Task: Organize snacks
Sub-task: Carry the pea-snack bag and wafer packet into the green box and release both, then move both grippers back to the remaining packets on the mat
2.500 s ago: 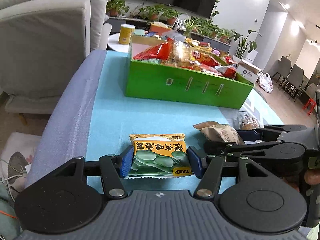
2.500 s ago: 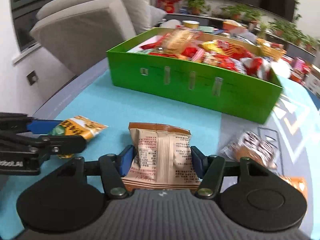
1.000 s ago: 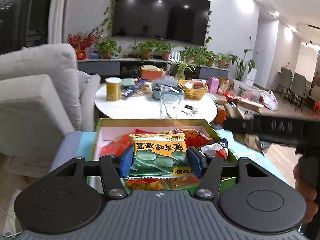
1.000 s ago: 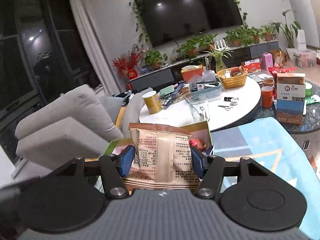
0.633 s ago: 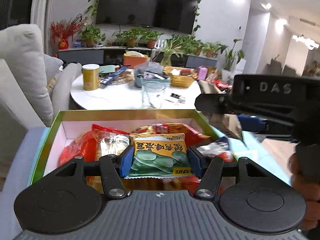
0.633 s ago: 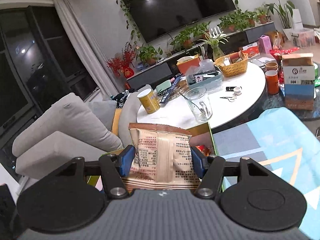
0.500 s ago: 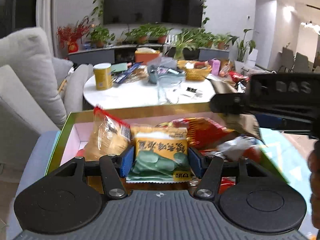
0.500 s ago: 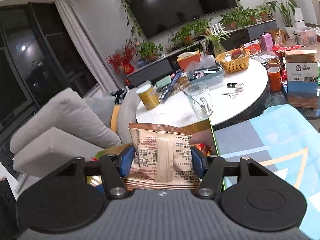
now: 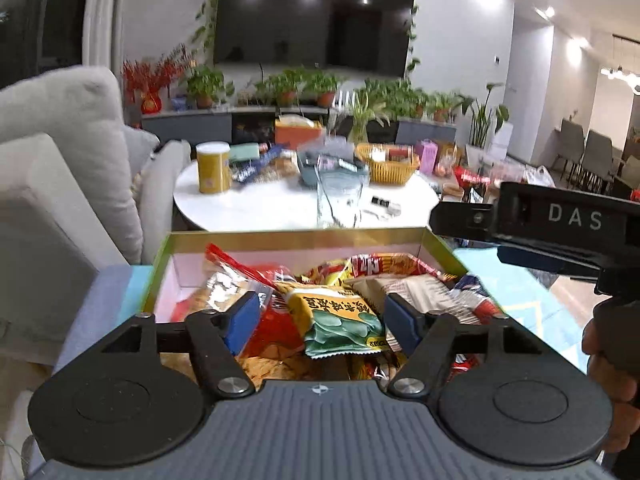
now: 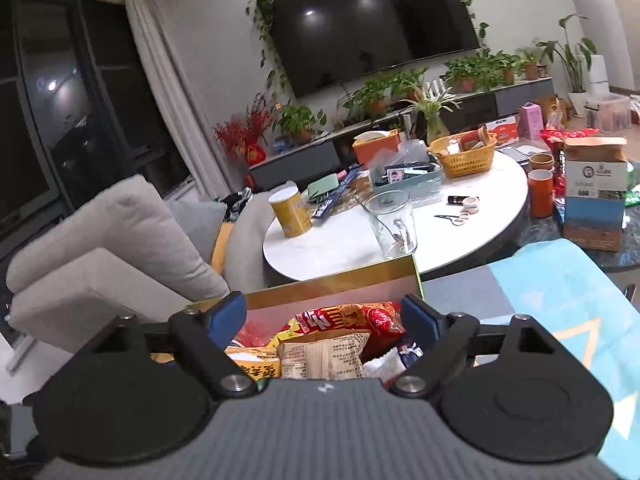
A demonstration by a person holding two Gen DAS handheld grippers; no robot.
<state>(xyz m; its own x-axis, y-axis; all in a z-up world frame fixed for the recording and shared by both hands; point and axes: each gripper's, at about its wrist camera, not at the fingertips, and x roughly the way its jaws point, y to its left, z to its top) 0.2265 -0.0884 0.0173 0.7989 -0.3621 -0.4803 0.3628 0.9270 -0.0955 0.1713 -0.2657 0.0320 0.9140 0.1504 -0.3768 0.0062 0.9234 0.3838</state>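
Note:
The green snack box [image 9: 160,264] is full of snack packets. My left gripper [image 9: 320,318] is open just above it. The yellow-green packet [image 9: 336,318] lies loose and tilted on the pile between the blue pads, touching neither. My right gripper [image 10: 322,316] is open above the box's right end [image 10: 332,284]. The beige packet [image 10: 324,354] lies on the pile below it, beside a red packet [image 10: 344,318]. The right gripper's body [image 9: 560,228] also shows at the right of the left wrist view.
A white round table [image 10: 400,240] behind the box holds a glass [image 10: 394,224], a yellow can [image 10: 290,214], a basket [image 10: 466,156] and clutter. A grey sofa [image 9: 60,168] stands to the left. Blue cloth [image 10: 560,292] covers the surface at the right.
Both grippers carried their packets from the table up over the box. In the last half second both opened and the two packets dropped onto the pile.

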